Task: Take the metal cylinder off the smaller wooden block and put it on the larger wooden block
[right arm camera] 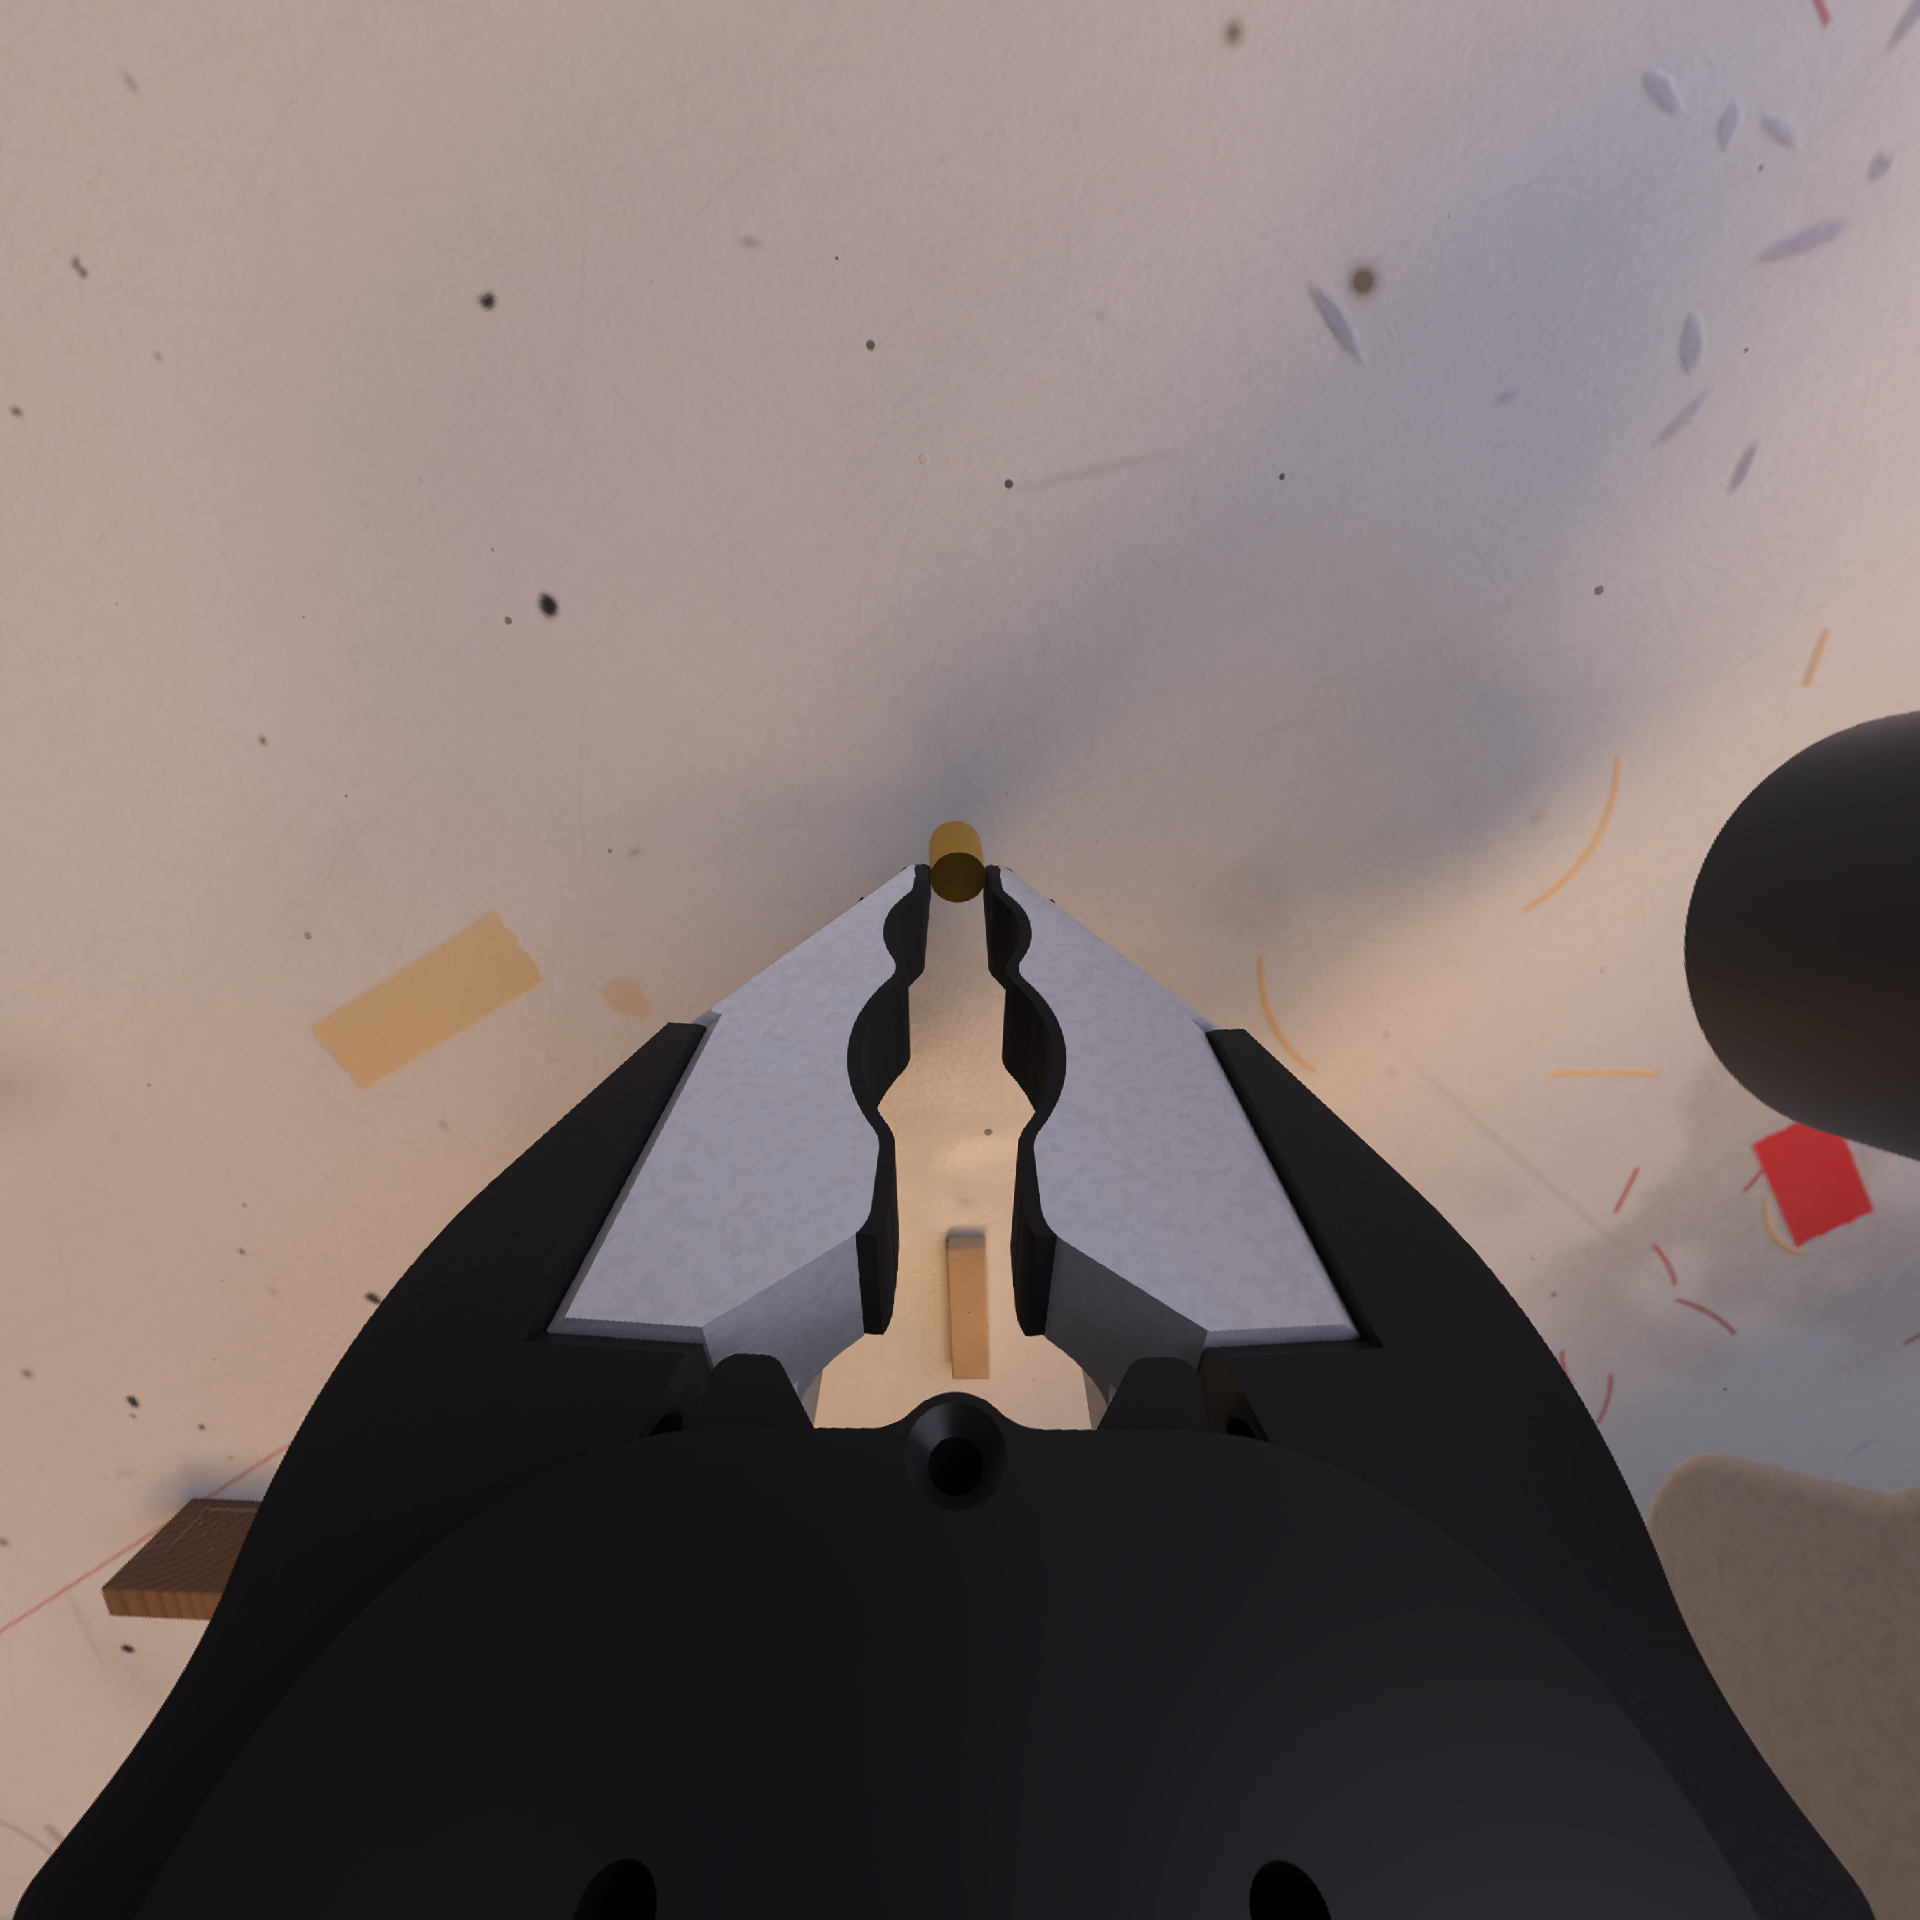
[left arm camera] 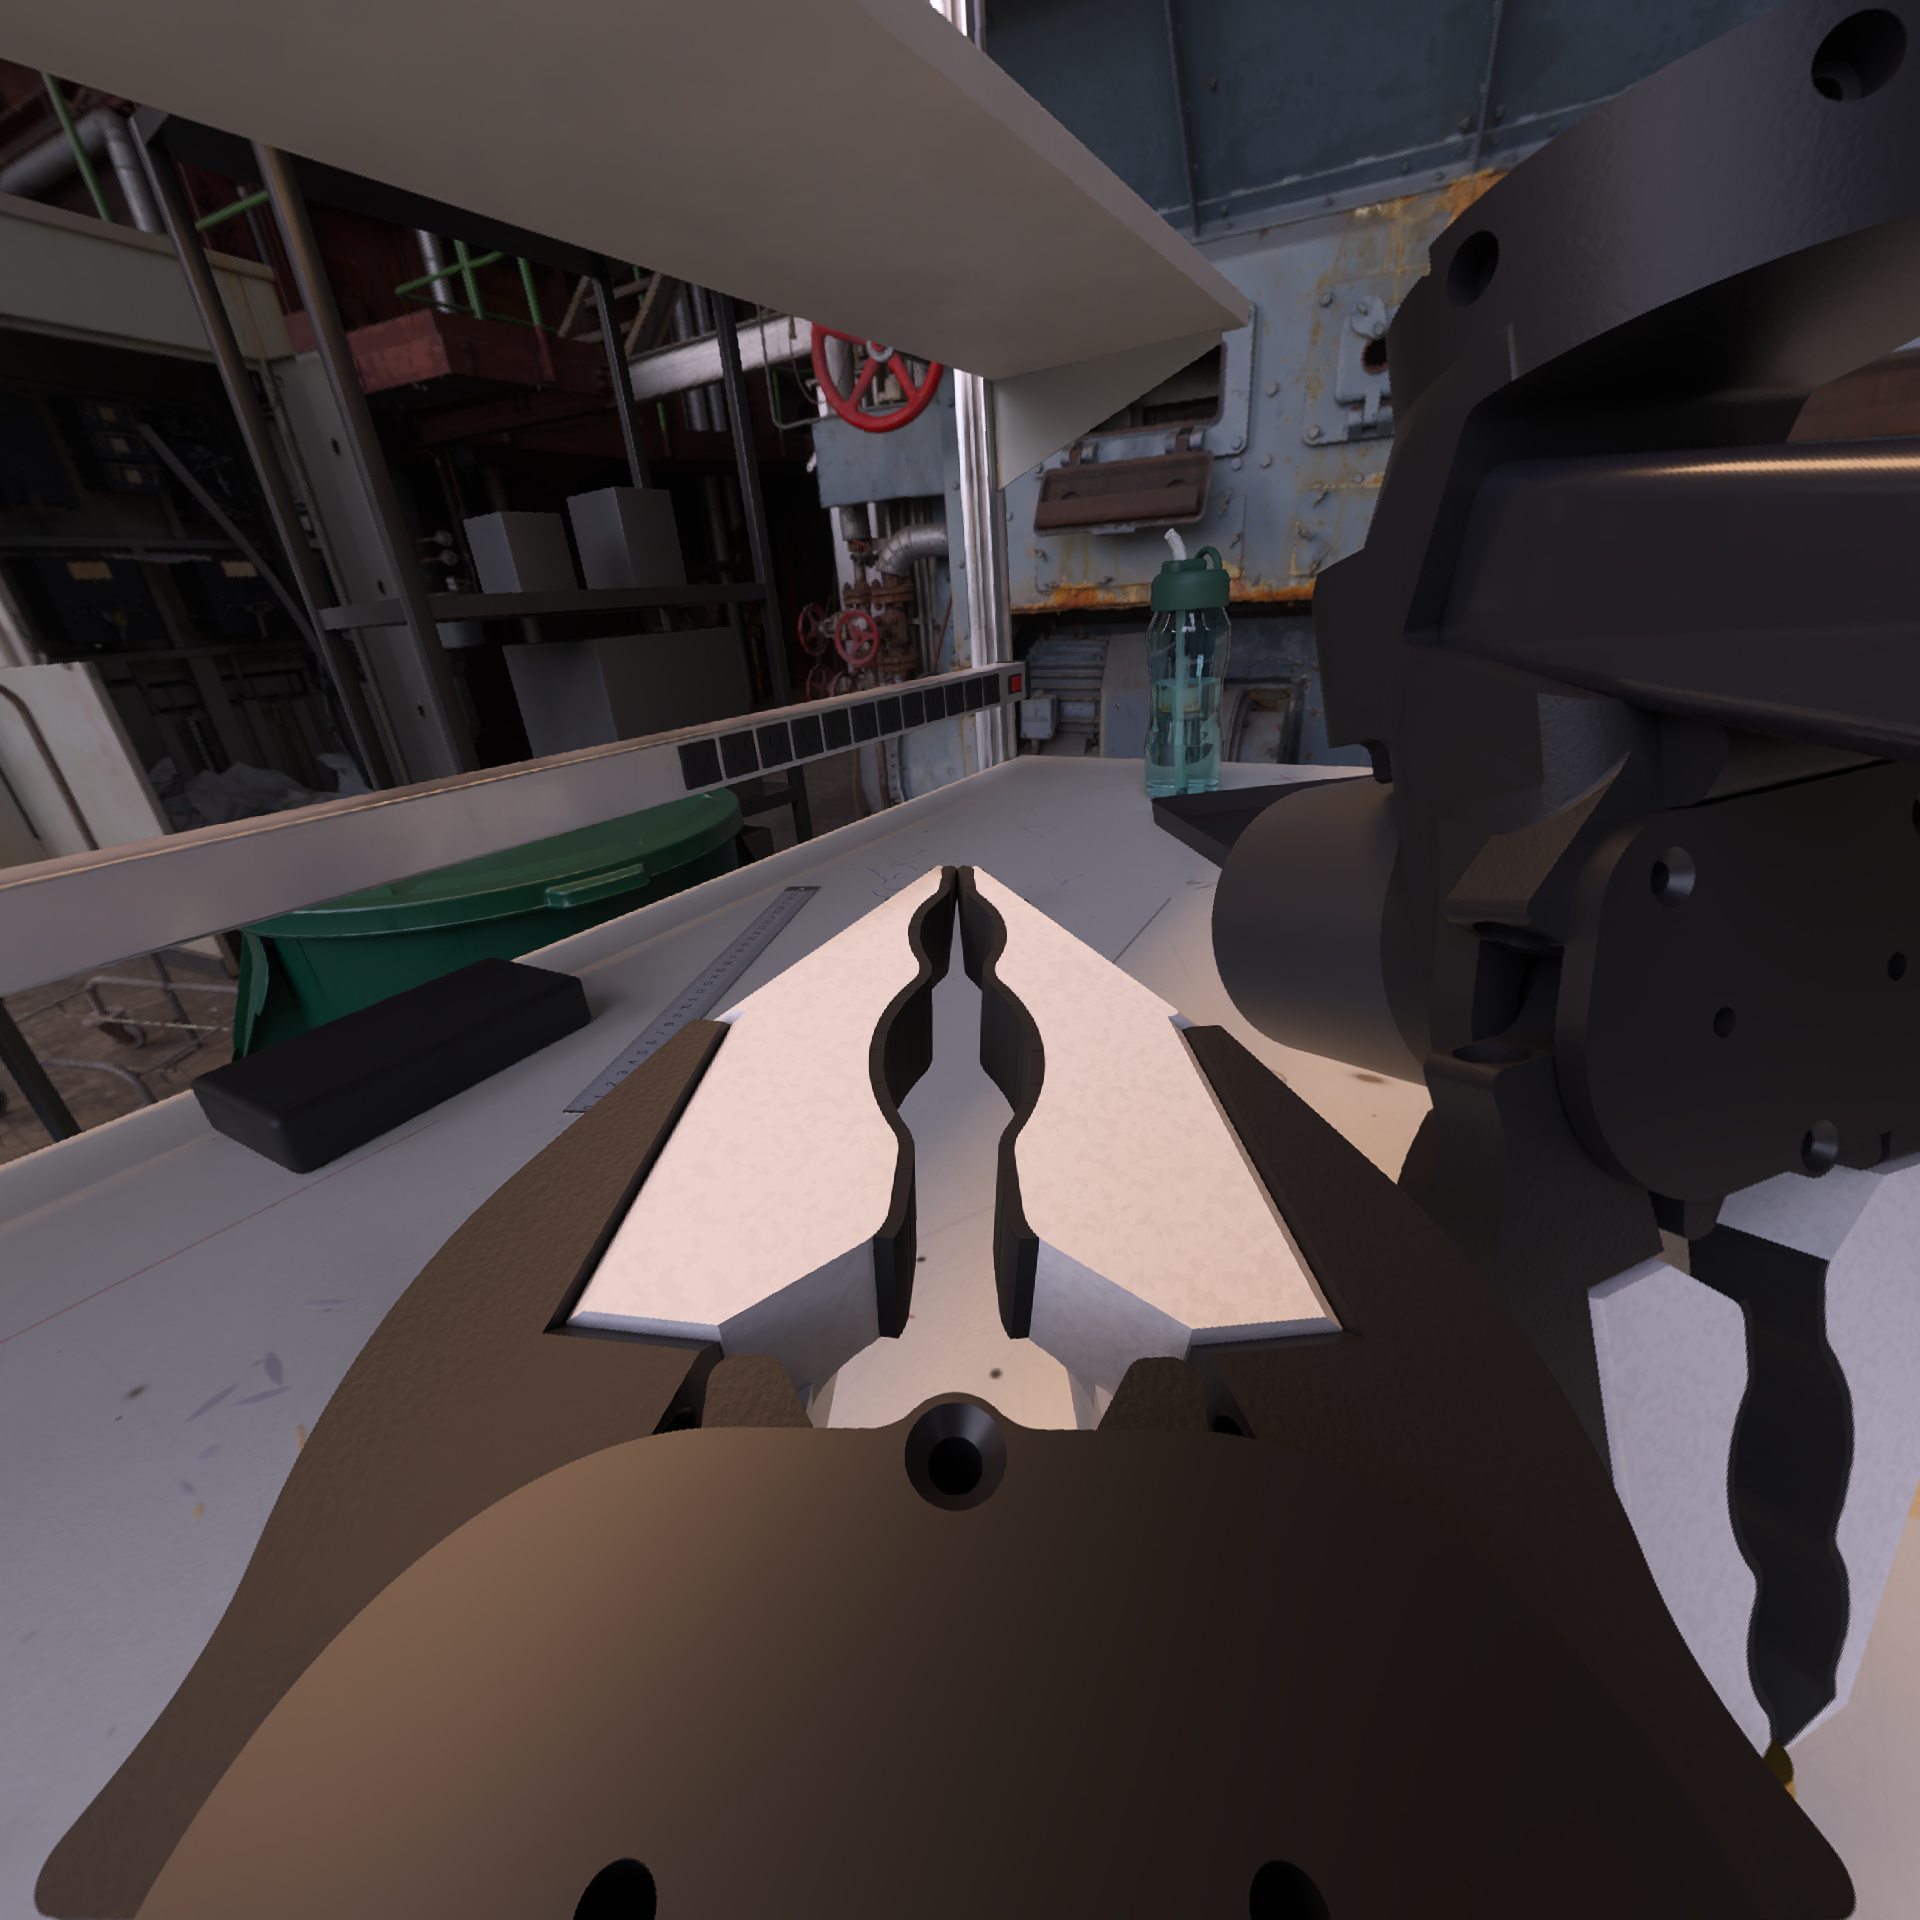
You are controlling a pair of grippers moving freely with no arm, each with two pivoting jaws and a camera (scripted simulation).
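My right gripper (right arm camera: 956, 881) points down at the table and is shut on a small brass-coloured metal cylinder (right arm camera: 956, 854), held at the fingertips above the surface. A narrow light wooden block (right arm camera: 967, 1307) lies on the table below, seen between the fingers. A darker wooden block (right arm camera: 179, 1561) lies at the lower left, partly hidden by the gripper body. My left gripper (left arm camera: 957, 881) is shut and empty, level over the table. The left wrist view shows the right gripper (left arm camera: 1779, 1733) close on the right, with the cylinder (left arm camera: 1780, 1764) at its tip.
A black flat box (left arm camera: 395, 1060), a steel ruler (left arm camera: 707, 997) and a water bottle (left arm camera: 1184, 675) are on the table (left arm camera: 208, 1403). A green bin (left arm camera: 499, 914) stands behind it, a shelf (left arm camera: 623, 156) overhead. Beige tape (right arm camera: 426, 997) and a red scrap (right arm camera: 1813, 1184) lie flat.
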